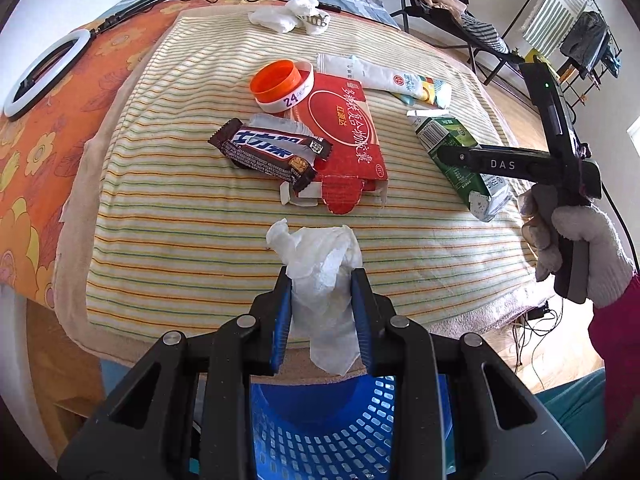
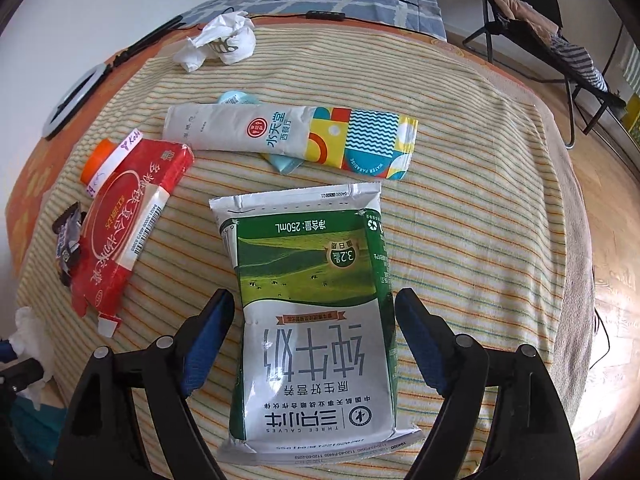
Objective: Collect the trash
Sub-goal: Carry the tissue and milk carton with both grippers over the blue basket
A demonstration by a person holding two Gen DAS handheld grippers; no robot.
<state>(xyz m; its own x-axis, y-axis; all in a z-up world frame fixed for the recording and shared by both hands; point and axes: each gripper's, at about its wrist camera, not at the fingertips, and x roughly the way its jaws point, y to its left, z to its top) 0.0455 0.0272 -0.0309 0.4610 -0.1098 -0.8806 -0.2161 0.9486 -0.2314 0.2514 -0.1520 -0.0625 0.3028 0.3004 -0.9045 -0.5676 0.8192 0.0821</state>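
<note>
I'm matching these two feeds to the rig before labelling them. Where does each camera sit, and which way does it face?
Left wrist: on the left gripper, looking down over its held tissue and a blue basket; the gloved right hand shows.
Right wrist: on the right gripper, looking down at the green milk carton between its open fingers.
Shared: carton, red box, striped cloth.

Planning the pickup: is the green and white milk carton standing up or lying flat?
Lying flat. The green and white milk carton rests broad face up on the striped cloth.
</note>
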